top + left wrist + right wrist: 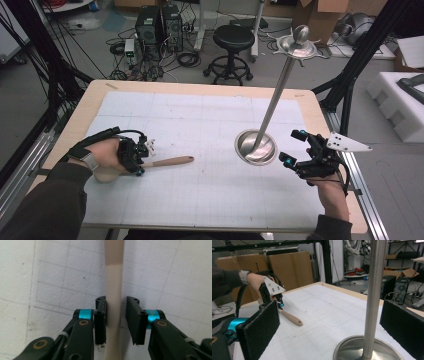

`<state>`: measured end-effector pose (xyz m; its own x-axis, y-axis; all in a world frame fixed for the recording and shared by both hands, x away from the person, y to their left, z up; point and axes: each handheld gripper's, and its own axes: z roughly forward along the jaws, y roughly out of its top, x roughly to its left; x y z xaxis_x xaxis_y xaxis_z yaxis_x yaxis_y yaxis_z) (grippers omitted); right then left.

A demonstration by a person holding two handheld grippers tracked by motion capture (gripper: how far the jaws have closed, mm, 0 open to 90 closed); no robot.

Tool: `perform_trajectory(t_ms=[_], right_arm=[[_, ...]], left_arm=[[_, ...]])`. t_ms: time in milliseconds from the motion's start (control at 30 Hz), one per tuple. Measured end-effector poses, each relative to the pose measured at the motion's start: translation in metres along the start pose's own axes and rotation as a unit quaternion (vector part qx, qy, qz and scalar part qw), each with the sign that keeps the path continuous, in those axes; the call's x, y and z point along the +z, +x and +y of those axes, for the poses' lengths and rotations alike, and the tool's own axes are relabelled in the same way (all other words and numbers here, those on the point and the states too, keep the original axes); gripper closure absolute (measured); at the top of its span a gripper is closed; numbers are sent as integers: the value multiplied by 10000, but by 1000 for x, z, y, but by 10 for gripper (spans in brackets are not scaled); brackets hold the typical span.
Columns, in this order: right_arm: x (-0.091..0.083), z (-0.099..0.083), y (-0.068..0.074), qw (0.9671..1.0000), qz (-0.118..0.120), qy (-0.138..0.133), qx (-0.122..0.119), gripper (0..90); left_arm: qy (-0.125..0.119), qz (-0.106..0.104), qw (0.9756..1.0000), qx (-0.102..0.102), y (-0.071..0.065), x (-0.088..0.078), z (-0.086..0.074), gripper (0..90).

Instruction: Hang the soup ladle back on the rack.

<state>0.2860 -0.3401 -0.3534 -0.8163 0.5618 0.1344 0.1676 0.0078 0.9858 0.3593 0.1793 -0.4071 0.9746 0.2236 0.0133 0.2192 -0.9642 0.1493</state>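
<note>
Surface with gridded white mat, steel stand, 2 hand-held grippers.
Stand: round base on mat, pole upright, between the spread jaws of the right hand-held gripper, untouched. Left hand-held gripper straddles the beige utensil handle lying flat; 1 jaw touching, other slightly apart.

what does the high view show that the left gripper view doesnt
High view alone: the metal stand with its round base and tall pole, the right gripper open beside that base, a black stool and the floor's cables.

Left gripper view alone: a close look at the gap between one pad and the handle; the other pad seems to touch it.

Both: the left gripper around the beige utensil handle on the white gridded mat.
</note>
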Motion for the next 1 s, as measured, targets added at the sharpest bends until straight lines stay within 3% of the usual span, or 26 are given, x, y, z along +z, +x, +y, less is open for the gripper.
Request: perform_trajectory(t_ms=[133, 267, 433, 467, 500, 533, 667, 767, 1000], right_arm=[[0, 0, 1, 10000, -1, -7, 6, 16], [-1, 1, 1, 10000, -9, -8, 15, 16], [-2, 0, 1, 10000, -5, -5, -1, 16], [-3, 0, 0, 10000, -33, -23, 2, 16], [-3, 0, 0, 10000, -33, -23, 2, 16], [-5, -1, 0, 10000, -50, -26, 36, 16], [-7, -1, -1, 9999, -80, -37, 54, 16], [-7, -2, -1, 9999, -89, -28, 47, 16], [-5, -1, -1, 10000, -81, -41, 28, 16]], left_arm=[[55, 12, 10000, 25, 1, 0, 1, 774], [-3, 8, 10000, 65, 1, -1, 0, 778], [-187, 77, 9997, -97, 3, -2, -5, 780], [-359, 197, 9990, -190, 5, -7, -7, 780], [-359, 197, 9990, -190, 5, -7, -7, 780], [-550, 209, 9979, -265, 6, -11, -9, 780], [-1206, 267, 9908, -547, 8, -25, -16, 780], [-1638, 345, 9832, -721, 7, -34, -23, 780], [-2505, 422, 9610, -1091, 2, -44, -36, 780]])
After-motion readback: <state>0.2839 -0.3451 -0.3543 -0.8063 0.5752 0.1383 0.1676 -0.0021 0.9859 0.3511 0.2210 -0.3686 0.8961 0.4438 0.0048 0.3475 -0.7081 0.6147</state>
